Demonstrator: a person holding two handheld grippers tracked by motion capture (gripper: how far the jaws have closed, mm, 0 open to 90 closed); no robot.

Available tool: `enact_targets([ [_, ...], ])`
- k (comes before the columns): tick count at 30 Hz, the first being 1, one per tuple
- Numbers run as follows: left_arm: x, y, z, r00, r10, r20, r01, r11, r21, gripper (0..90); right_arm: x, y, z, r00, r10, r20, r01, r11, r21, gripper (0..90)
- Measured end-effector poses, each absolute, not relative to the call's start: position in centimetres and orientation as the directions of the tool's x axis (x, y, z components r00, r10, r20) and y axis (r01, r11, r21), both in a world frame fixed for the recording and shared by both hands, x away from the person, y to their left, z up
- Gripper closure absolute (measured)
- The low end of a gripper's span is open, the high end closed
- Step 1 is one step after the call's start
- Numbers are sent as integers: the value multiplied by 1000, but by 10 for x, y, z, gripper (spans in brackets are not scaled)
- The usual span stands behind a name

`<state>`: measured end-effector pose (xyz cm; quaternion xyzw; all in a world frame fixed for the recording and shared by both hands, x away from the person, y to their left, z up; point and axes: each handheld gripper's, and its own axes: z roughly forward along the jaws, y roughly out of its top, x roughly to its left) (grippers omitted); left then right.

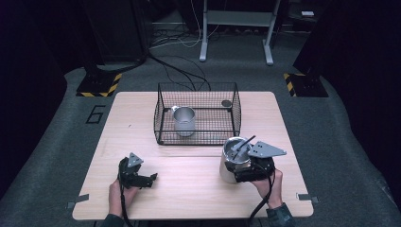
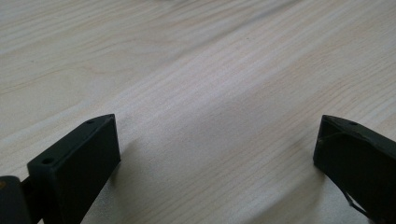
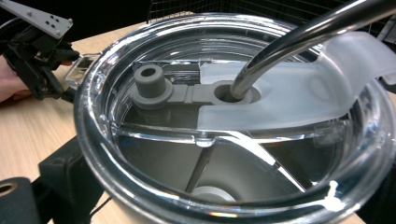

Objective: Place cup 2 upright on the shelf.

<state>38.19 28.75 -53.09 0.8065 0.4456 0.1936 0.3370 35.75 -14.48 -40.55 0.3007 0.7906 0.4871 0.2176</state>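
A steel tumbler [image 1: 231,164] with a clear lid [image 3: 280,98] and a bent metal straw [image 3: 299,42] is at the table's right front. My right gripper [image 1: 246,172] is shut on its side, with one black jaw against the wall at lower left in the right gripper view. A grey stopper [image 3: 149,86] sits beside the straw hole. At the left front, my left gripper [image 1: 149,181] hovers low over bare wood [image 2: 210,70], open [image 2: 217,126], with nothing between its jaws. I cannot tell whether the tumbler rests on the table.
A black wire basket [image 1: 196,90] stands at the table's middle back, with a metal mug [image 1: 184,120] and a small dark round thing [image 1: 226,103] inside. Bare wood lies between the two grippers. Cables and stand legs are on the floor beyond.
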Motion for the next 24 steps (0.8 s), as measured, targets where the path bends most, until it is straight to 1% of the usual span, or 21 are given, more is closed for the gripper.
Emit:
enact_targets([
  [24, 383, 288, -531, 536, 844, 18, 582, -385, 717, 4, 382, -136, -380, -728, 685, -36, 262, 327, 908, 35],
])
